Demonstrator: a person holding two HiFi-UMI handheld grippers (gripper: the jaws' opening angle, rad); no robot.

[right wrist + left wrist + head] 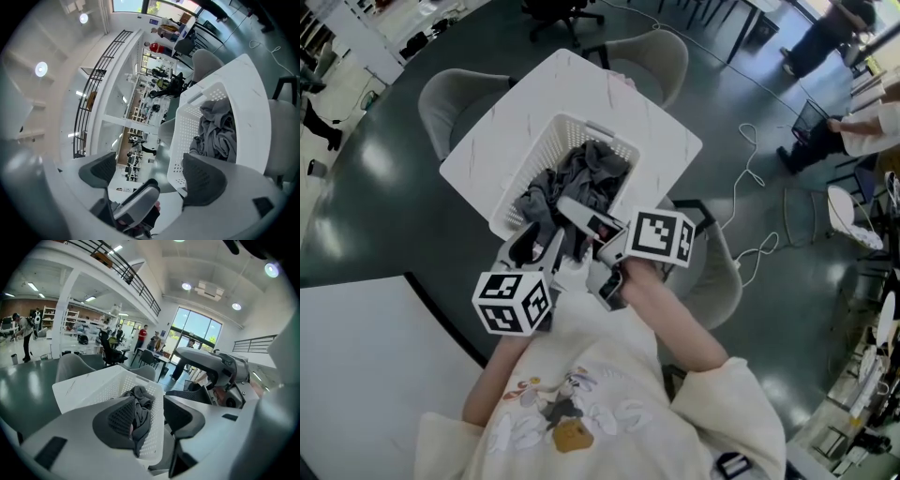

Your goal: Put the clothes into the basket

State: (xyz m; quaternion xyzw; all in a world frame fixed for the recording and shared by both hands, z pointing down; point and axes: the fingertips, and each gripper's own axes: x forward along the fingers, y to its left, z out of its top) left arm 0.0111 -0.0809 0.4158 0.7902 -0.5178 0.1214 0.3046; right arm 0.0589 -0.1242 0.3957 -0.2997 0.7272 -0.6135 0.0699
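Observation:
A white lattice basket [525, 173] stands on a small white square table [661, 131] and holds a heap of grey clothes [581, 173]. Both grippers hover at the basket's near rim. My left gripper [539, 246] is open: in the left gripper view [152, 416] its pads stand apart, with the basket [108, 380] and grey clothes [140, 404] seen beyond them and nothing pressed. My right gripper [586, 234] is wide open [150, 176] and holds nothing. It looks along the basket [187, 126], clothes [218, 129] and table [255, 93].
Grey chairs [445, 94] [652, 56] [712, 272] ring the small table. A larger white table [356, 356] lies at the lower left. A white cable [750, 169] snakes over the dark floor, and people [825, 37] stand at the far right.

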